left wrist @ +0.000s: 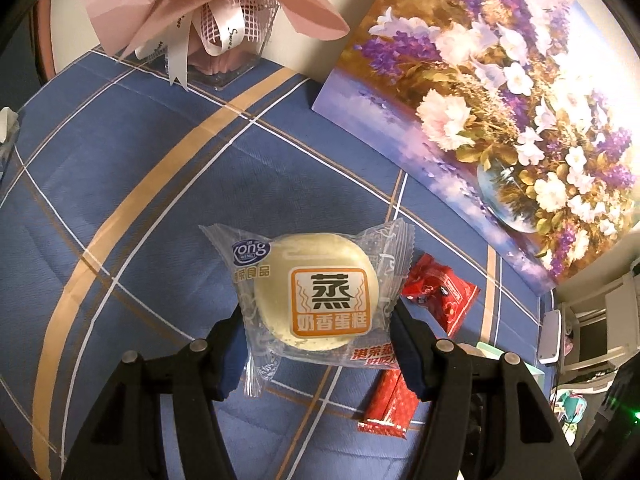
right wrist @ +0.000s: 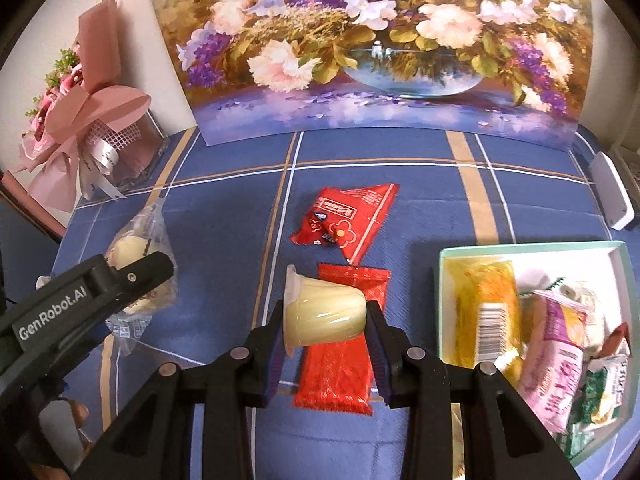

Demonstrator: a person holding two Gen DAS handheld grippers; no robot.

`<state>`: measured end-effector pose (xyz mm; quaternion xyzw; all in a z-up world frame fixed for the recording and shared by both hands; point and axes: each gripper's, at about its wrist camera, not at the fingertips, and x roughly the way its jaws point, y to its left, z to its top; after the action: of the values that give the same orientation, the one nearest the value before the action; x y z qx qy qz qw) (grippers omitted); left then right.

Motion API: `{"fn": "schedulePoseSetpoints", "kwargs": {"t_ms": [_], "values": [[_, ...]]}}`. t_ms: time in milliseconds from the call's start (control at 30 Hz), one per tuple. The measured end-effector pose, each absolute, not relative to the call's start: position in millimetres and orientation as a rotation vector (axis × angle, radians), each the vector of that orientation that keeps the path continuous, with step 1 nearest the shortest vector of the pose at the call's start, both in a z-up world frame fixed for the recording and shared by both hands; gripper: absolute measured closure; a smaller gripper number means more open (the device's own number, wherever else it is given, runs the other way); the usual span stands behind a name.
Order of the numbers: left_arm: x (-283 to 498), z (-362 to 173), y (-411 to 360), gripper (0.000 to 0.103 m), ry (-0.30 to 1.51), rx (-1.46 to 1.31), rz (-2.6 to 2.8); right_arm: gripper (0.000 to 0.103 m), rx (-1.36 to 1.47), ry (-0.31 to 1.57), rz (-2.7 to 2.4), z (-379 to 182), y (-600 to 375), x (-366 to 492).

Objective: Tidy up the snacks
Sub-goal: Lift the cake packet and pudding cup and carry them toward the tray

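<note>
Left wrist view: the left gripper point(left wrist: 316, 320) is clamped on a round pale steamed cake in a clear plastic wrapper with an orange label point(left wrist: 316, 292), pads pressing the wrapper on both sides, cake clear of the blue plaid tablecloth point(left wrist: 140, 208). Just right of the cake on the cloth lie a red triangular snack packet point(left wrist: 444, 296) and a long red foil bar packet point(left wrist: 390, 400). The flower painting point(left wrist: 500, 100) stands behind, and a pink wrapped bouquet point(left wrist: 208, 12) sits far behind the cake to the left.

Right wrist view: the right gripper point(right wrist: 326, 320) grips a small pale yellow jelly cup with a clear plastic wall point(right wrist: 324, 312) on its side, held above the red bar packet point(right wrist: 340, 360). The red triangular packet point(right wrist: 344, 220) lies just behind the cup. The mint-edged white cardboard box point(right wrist: 532, 250), right of the cup, already holds several packets: orange, pink and green ones. The left gripper point(right wrist: 132, 276) with the cake point(right wrist: 132, 256) shows well left of the cup.

Progress, judged: partly done. Several snacks are boxed, two are in the grippers and not yet in the box, and two red packets are left on the cloth.
</note>
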<state>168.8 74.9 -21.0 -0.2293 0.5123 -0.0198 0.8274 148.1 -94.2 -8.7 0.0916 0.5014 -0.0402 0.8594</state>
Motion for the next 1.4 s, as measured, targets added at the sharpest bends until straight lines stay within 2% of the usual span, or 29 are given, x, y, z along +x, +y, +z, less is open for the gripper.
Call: {"fn": "schedulePoseSetpoints", "kwargs": {"t_ms": [433, 933, 1400], "values": [[139, 1, 53, 0.038, 1.067, -0.436, -0.104, 0.064, 0.225, 1.015, -0.138, 19, -113, 108], [131, 35, -26, 0.038, 1.033, -0.282, -0.276, 0.063, 0.344, 0.948, -0.290, 32, -193, 71], [112, 5, -130, 0.038, 1.066, -0.106, -0.436, 0.063, 0.475, 0.940, -0.455, 17, -285, 41]]}}
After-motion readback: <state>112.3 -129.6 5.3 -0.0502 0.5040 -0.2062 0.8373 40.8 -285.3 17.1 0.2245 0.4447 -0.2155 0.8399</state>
